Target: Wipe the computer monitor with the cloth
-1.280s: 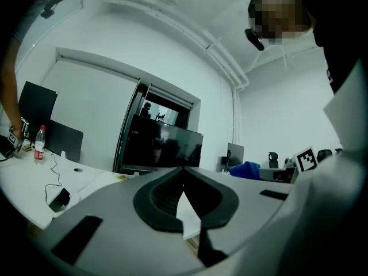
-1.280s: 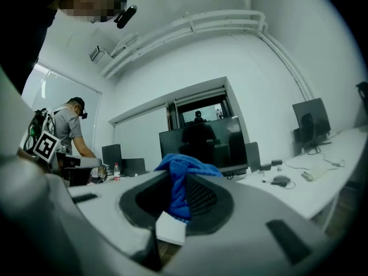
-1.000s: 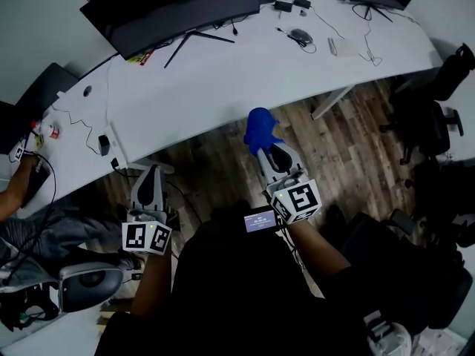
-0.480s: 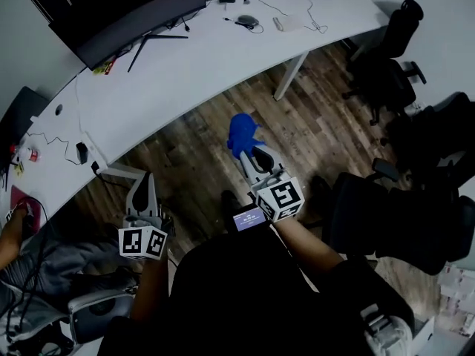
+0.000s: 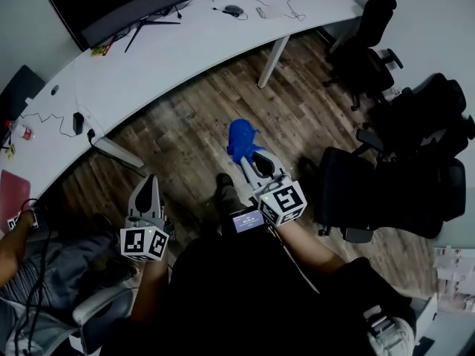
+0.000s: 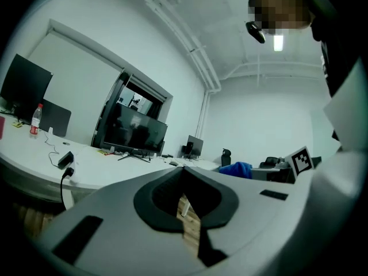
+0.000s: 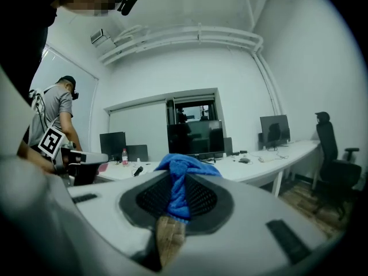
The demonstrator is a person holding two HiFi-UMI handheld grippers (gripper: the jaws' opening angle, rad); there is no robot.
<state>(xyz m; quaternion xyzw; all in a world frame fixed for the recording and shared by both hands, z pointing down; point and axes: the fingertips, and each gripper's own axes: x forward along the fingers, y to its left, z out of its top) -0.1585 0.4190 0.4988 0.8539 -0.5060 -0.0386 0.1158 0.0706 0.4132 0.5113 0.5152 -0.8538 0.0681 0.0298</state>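
The dark wide monitor (image 5: pixel 126 6) stands on the curved white desk (image 5: pixel 185 58), far ahead at the upper left. My right gripper (image 5: pixel 249 154) is shut on a blue cloth (image 5: pixel 241 141), which bunches out past its tips above the wooden floor. In the right gripper view the cloth (image 7: pixel 179 180) is pinched between the jaws, with the monitor (image 7: pixel 195 137) distant behind it. My left gripper (image 5: pixel 151 182) hangs lower left, shut with nothing in it. In the left gripper view the monitor (image 6: pixel 135 132) shows across the desk and the cloth (image 6: pixel 236 169) to the right.
Black office chairs (image 5: pixel 401 169) crowd the right side. A seated person (image 5: pixel 18 243) is at the left edge, and another person (image 7: pixel 54 111) stands by the desk. A mouse (image 5: pixel 233 10), cables and a power adapter (image 5: pixel 77 123) lie on the desk. A desk leg (image 5: pixel 271 59) stands on the floor.
The desk and monitor have slid up and away in the head view, so I stand farther back from them. The right gripper still holds the cloth; the left stays shut.
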